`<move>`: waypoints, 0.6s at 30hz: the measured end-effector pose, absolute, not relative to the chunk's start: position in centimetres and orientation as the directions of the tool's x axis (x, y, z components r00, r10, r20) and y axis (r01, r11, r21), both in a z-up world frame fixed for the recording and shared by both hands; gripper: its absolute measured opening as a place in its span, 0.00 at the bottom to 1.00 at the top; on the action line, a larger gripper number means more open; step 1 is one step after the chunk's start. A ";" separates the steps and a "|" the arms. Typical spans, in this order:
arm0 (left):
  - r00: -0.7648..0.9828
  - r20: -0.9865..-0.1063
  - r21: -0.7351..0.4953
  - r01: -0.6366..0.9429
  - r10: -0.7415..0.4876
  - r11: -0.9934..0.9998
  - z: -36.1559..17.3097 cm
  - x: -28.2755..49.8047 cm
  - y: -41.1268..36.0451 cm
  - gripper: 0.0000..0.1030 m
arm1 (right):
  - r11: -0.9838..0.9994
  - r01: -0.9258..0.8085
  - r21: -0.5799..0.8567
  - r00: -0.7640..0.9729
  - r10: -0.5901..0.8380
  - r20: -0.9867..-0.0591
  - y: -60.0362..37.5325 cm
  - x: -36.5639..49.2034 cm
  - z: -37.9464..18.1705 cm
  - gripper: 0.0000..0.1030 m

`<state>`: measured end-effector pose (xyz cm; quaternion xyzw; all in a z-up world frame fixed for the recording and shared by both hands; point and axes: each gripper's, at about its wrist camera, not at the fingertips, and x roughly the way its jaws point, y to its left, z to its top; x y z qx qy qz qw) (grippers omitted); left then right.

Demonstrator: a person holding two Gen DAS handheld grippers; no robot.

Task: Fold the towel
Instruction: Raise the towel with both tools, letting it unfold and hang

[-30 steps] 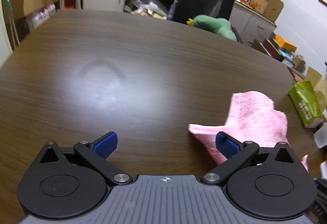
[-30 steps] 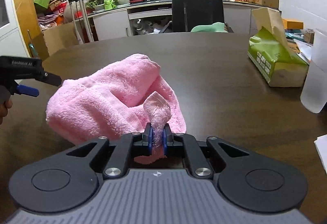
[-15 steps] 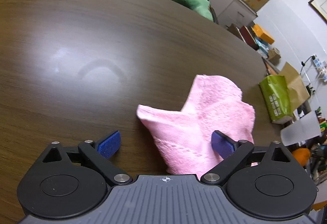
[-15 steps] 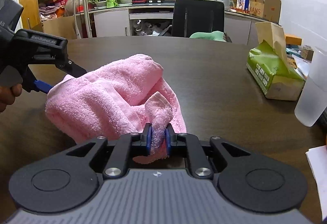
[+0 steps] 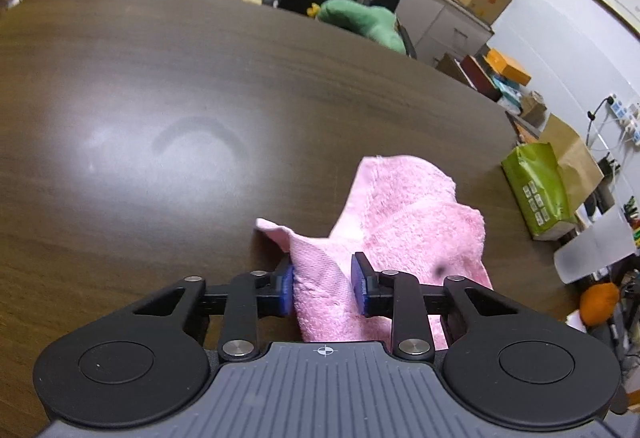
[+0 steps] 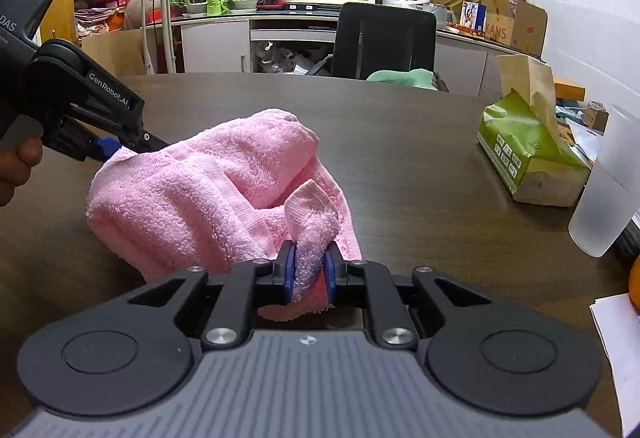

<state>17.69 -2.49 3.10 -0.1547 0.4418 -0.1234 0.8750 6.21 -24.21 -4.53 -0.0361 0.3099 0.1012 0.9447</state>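
Observation:
A pink towel [image 6: 216, 174] lies bunched on the dark wooden table [image 6: 420, 158]. My right gripper [image 6: 310, 272] is shut on a towel corner at the near side. My left gripper [image 5: 324, 286] stands around another towel corner [image 5: 316, 278], its jaws partly closed with the cloth between the blue pads; a small gap shows at the right pad. The towel [image 5: 408, 222] spreads away to the right in the left wrist view. The left gripper also shows in the right wrist view [image 6: 108, 146], at the towel's far left edge.
A green tissue box [image 6: 528, 154] with a brown paper bag and a frosted plastic cup [image 6: 608, 182] stand at the table's right side. A black office chair [image 6: 384, 38] with a green cushion is behind the far edge. White papers [image 6: 616, 326] lie at right.
My left gripper moved right onto the towel and its jaws narrowed around the corner. My right gripper stayed shut on its corner.

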 end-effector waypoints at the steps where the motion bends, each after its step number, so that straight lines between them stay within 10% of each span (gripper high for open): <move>1: 0.594 -0.728 -0.368 0.082 -0.342 0.926 3.3 17.4 -2.5 0.10 | 0.977 -0.212 -0.003 0.790 0.169 -0.589 -24.3 6.2 -4.5 0.16; 18: 0.862 -0.397 -0.373 0.162 -0.315 0.914 12.3 5.9 1.4 0.04 | 0.917 -0.263 0.299 0.904 0.343 -0.256 -28.2 2.5 -0.7 0.08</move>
